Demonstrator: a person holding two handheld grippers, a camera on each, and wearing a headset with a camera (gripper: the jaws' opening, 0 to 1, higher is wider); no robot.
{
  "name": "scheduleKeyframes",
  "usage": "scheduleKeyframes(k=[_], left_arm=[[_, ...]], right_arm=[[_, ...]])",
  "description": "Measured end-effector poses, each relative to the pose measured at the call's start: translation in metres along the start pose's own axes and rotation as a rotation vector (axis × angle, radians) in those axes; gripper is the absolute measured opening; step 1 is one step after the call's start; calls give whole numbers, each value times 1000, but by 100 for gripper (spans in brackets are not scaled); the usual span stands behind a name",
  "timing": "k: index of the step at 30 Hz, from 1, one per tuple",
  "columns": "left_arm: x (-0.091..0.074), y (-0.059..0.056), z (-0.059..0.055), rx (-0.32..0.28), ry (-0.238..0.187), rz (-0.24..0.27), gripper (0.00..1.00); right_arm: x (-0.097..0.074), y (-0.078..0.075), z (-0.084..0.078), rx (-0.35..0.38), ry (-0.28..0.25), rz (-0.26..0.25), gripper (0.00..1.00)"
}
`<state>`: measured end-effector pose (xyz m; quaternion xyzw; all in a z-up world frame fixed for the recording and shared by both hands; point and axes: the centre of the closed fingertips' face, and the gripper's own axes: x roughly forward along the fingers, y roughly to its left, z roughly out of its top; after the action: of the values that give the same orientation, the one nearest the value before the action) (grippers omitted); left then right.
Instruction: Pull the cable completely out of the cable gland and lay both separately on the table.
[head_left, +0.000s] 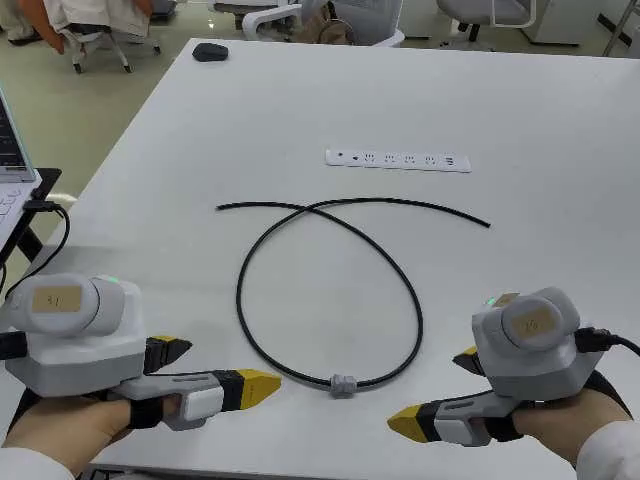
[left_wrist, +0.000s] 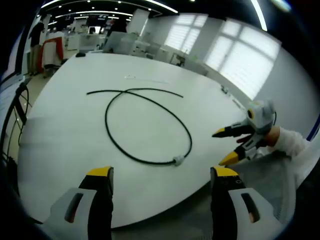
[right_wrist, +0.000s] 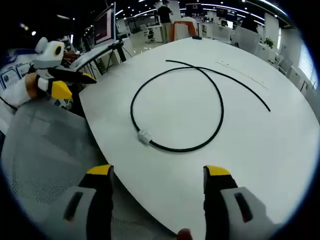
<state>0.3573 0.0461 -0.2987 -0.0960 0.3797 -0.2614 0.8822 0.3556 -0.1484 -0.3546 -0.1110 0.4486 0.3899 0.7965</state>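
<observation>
A black cable (head_left: 400, 285) lies on the white table (head_left: 520, 130) in one big loop, its two ends crossing at the far side. A small grey cable gland (head_left: 343, 384) sits on the cable at the near point of the loop. My left gripper (head_left: 222, 368) hovers at the near table edge, left of the gland, open and holding nothing. At the right of the gland my right gripper (head_left: 437, 390) is open too. In the left gripper view the gland (left_wrist: 178, 160) lies ahead of the gripper (left_wrist: 161, 175). The right gripper view has the gland (right_wrist: 144, 136) just ahead of its gripper (right_wrist: 159, 171).
A white power strip (head_left: 398, 159) lies beyond the loop. A black mouse (head_left: 210, 52) rests at the far table edge. A laptop (head_left: 10, 150) with a black lead stands off the left side. Office chairs (head_left: 95, 25) stand behind the table.
</observation>
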Motion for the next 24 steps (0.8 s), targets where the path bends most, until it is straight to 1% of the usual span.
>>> scheduleKeyframes(k=[24], left_arm=[[-2, 0, 0, -8, -3, 1, 80]], right_arm=[[1, 2, -2, -5, 12, 7, 73]])
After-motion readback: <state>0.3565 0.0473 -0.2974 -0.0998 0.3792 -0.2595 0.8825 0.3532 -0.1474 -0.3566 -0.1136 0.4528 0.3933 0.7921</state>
